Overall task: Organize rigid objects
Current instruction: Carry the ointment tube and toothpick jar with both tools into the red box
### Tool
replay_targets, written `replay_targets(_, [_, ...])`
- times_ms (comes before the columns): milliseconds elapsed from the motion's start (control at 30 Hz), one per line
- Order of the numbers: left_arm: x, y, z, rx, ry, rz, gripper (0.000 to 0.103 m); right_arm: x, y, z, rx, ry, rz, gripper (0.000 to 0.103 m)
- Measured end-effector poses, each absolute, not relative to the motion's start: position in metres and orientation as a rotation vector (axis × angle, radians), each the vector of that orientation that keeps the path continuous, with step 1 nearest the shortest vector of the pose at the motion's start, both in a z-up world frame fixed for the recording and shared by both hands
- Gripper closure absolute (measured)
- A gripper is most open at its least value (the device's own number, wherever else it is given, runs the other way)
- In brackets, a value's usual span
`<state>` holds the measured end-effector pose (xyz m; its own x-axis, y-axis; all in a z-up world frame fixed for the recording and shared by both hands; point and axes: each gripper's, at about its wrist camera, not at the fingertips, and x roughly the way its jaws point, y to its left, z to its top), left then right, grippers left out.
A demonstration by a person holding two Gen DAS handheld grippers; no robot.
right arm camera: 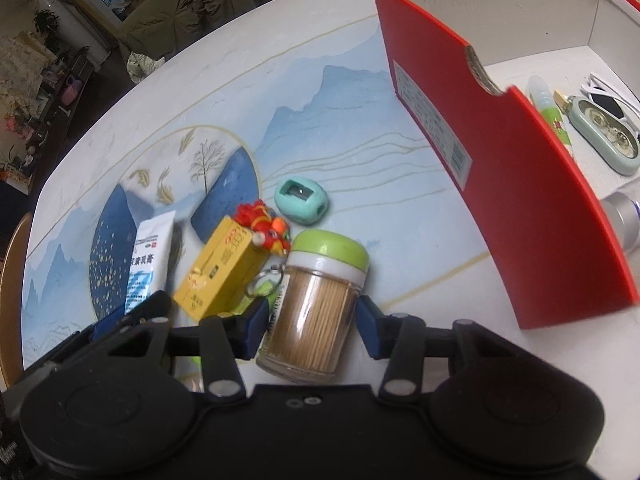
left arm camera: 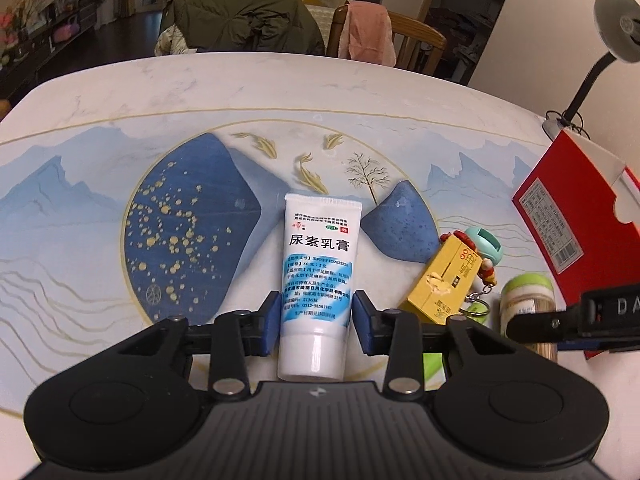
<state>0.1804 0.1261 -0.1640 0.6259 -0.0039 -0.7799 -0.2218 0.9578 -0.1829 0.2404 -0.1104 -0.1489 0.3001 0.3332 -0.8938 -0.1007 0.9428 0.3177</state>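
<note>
A white cream tube [left arm camera: 316, 264] with blue print lies on the patterned table [left arm camera: 360, 92], cap toward the camera. My left gripper [left arm camera: 316, 320] has its blue pads against both sides of the tube, shut on it. A toothpick jar [right arm camera: 316, 308] with a green lid sits between the fingers of my right gripper [right arm camera: 312, 328]. Its right pad sits at the glass, a thin gap shows at the left pad, so it reads as open. The tube [right arm camera: 146, 256] and left gripper [right arm camera: 132, 312] show at the left of the right wrist view. The jar [left arm camera: 526, 292] is at the right of the left wrist view.
A yellow box [right arm camera: 220, 272], a red figure keychain [right arm camera: 268, 228] and a teal sharpener [right arm camera: 302, 200] lie beside the jar. An open red box [right arm camera: 500, 160] to the right holds several small items. A desk lamp [left arm camera: 616, 36] and a chair [left arm camera: 400, 40] stand at the far edge.
</note>
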Motion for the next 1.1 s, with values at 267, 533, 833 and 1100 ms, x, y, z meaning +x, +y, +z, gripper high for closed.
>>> replay_targets(267, [0.164, 0.12, -0.148, -0.298, 0.876, 0.131, 0.067, 0.222, -0.126, -0.13, 0.208, 1.211, 0.345, 0.06])
replay_targets(533, [0.146, 0.112, -0.119, -0.325, 0.842, 0.117, 0.067, 0.206, -0.142, -0.112, 0.232, 1.195, 0.407, 0.061])
replay_targets(833, [0.138, 0.086, -0.079, -0.324, 0.806, 0.077, 0.067, 0.197, -0.166, -0.078, 0.266, 1.117, 0.47, 0.061])
replay_targets(1100, [0.149, 0.042, -0.047, -0.32, 0.79, -0.002, 0.067, 0.206, -0.199, -0.05, 0.298, 1.031, 0.478, 0.061])
